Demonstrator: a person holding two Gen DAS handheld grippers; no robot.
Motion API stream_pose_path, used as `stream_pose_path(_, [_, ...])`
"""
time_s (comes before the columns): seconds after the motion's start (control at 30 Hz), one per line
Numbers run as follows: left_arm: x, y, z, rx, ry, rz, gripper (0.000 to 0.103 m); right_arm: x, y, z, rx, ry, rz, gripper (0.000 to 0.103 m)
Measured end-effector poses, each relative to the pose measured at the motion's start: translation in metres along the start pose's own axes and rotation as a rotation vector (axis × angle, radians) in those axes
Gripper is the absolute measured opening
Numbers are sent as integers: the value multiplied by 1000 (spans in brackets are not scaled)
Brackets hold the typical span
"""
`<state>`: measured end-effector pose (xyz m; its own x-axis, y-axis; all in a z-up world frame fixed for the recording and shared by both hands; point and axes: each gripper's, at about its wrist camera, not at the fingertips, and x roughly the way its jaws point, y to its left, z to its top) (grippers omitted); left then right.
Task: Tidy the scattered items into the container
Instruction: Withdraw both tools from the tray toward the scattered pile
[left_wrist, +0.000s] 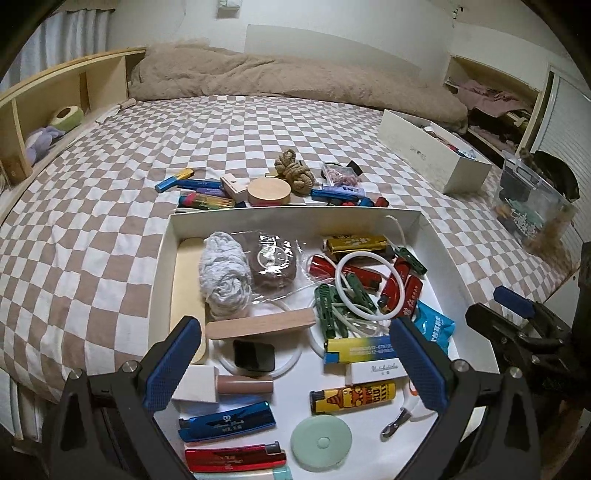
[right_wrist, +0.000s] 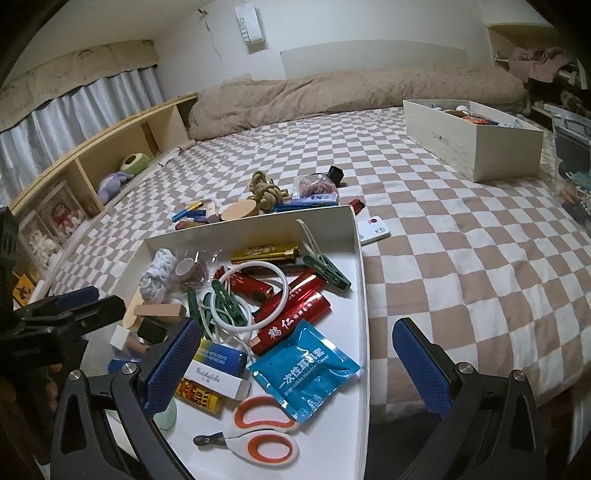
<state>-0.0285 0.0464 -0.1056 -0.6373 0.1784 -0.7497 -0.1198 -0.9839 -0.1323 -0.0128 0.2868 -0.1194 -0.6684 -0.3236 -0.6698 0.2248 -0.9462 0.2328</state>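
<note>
Both sets of fingers are spread wide with nothing between them: the left gripper (left_wrist: 295, 365) hangs over the lower middle of its frame, right above the shallow white cardboard tray (left_wrist: 295, 213), and the right gripper (right_wrist: 295, 365) straddles that tray's right wall (right_wrist: 364, 280), one blue pad over the contents and the other out over the brown-and-white checkered bedspread (right_wrist: 461, 240). My guess is they're parked there, empty, because the tray sits close to the person and the stuff left to grab is on the far side of it. Inside the tray it's already a jumble: a blue foil sachet with white lettering (right_wrist: 304, 373) at centre, red lighters, green clothes pegs, a white plastic ring, orange-handled scissors (right_wrist: 258, 432) near the bottom edge. What's not in yet sits in a cluster just past the tray's far rim, upper middle of the left view: a tan knotted rope ball (left_wrist: 293, 171), a round pale wooden puck (left_wrist: 269, 192), a small clear bag of pink bits (left_wrist: 341, 175), plus some blue and multicoloured lighters or pens, hard to tell which. A small white remote with a red button (right_wrist: 373, 229) lies just beside the tray's right wall. There's also a taller white box (right_wrist: 476, 140) well apart at upper right, already holding things.
</note>
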Motion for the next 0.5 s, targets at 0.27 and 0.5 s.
stream_pose_path(0.27, [-1, 19, 1, -23, -12, 19, 103, 2, -9, 1, 16, 16, -19, 103])
stream_pose_path(0.5, [-1, 42, 6, -61, -22, 32, 103, -3, -31, 8, 64, -8, -52, 103])
